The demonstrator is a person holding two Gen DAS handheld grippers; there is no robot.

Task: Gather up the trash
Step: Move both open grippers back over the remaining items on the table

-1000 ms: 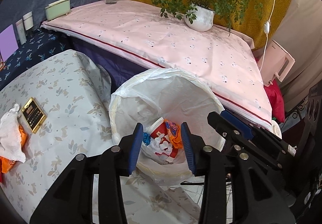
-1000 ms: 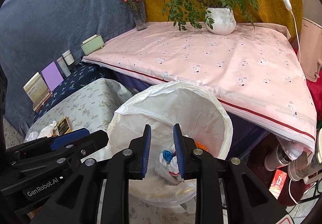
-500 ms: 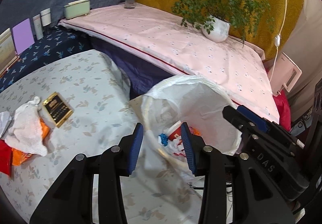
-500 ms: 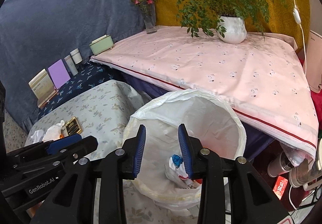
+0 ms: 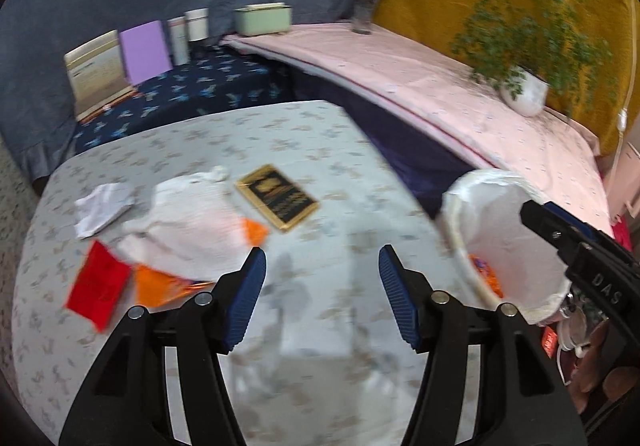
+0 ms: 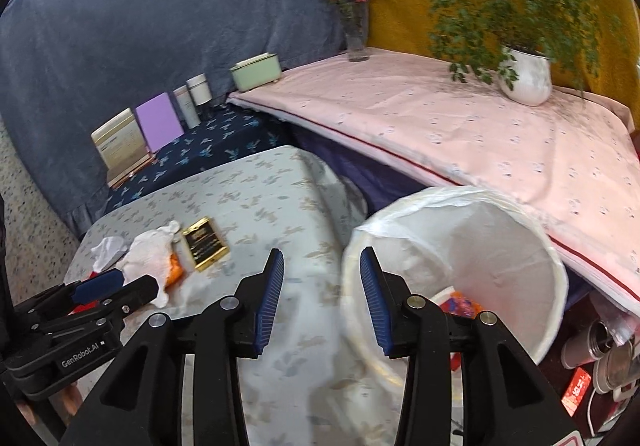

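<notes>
We see the table point(image 5: 320, 149), the lined bin point(image 5: 516, 221) at its right edge, and trash point(image 5: 188, 221) heaped at left. Our left gripper point(image 5: 322, 298) and right gripper point(image 6: 321, 300) hover spread wide, both empty.

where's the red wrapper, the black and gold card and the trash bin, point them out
red wrapper point(image 5: 98, 286), left wrist view, middle of its flat face
black and gold card point(image 5: 277, 196), left wrist view, centre of the dark face
trash bin point(image 6: 516, 266), right wrist view, inner wall of the white liner
</notes>
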